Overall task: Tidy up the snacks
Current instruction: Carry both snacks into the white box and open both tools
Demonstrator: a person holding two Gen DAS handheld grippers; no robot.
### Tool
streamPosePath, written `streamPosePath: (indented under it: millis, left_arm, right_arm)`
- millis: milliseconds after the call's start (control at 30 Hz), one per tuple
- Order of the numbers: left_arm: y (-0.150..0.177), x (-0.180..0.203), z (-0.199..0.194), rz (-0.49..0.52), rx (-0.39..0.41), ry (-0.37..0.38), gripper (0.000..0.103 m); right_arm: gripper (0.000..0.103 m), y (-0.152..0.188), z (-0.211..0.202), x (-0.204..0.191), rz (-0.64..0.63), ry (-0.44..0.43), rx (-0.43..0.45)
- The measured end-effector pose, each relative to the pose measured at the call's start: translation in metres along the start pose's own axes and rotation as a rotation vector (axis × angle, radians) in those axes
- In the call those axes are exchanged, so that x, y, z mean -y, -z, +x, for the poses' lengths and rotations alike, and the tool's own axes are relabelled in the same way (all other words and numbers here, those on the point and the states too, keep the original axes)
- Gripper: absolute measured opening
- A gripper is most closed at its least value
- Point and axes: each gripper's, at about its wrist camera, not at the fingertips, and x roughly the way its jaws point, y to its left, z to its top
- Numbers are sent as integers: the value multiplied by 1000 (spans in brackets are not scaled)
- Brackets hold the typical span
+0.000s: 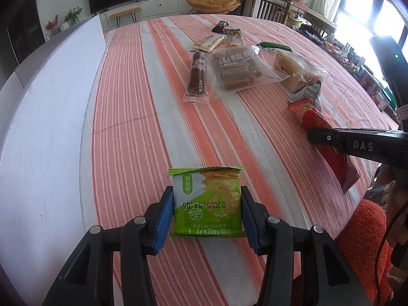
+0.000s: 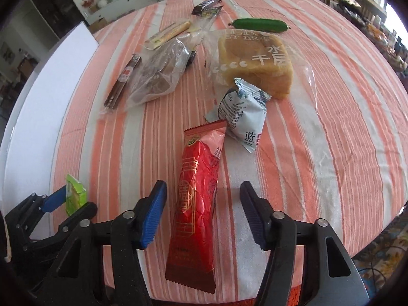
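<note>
My left gripper (image 1: 207,213) is shut on a green cracker packet (image 1: 207,201), held just above the striped tablecloth (image 1: 142,117); it also shows in the right wrist view (image 2: 74,195). My right gripper (image 2: 202,210) is open, its blue pads on either side of a long red snack packet (image 2: 197,204) lying on the cloth, apart from it. That red packet (image 1: 329,140) shows in the left wrist view under the right gripper's arm. Further back lie a blue-white packet (image 2: 242,117), a bagged bread loaf (image 2: 255,61), a brown bar (image 1: 196,76) and a clear bag of biscuits (image 1: 237,71).
A white box wall (image 1: 51,117) stands along the table's left side. A green cucumber-shaped sausage (image 2: 257,24), a pale wafer packet (image 2: 168,35) and a dark small packet (image 2: 205,5) lie at the far end. Chairs and a TV cabinet stand beyond the table.
</note>
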Motion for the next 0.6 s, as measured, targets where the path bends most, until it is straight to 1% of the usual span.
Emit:
streamPosePath:
  millis: [33, 133, 233, 333, 400, 467, 533, 600]
  left_arm:
    - [1, -2, -4, -3, 7, 9, 49]
    - [3, -5, -20, -18, 23, 60, 49]
    - [2, -5, -39, -50, 40, 150, 49]
    - [-4, -7, -64, -71, 76, 217, 49]
    - [-8, -16, -84, -92, 109, 247, 49]
    - [-12, -33, -106, -122, 154, 258, 49]
    - [-14, -56, -130, -160, 207, 237, 49]
    - [-14, -86, -151, -203, 261, 184, 49]
  right_arm:
    - [16, -1, 0, 2, 15, -9, -6]
    - [15, 7, -8, 18, 93, -100, -5]
    - [14, 22, -24, 39, 189, -226, 18]
    - [13, 29, -45, 40, 206, -268, 54]
    - [13, 28, -62, 28, 189, -301, 73]
    - [13, 21, -81, 6, 157, -358, 95]
    - [13, 12, -100, -25, 105, -426, 121]
    - [13, 4, -121, -62, 36, -499, 143]
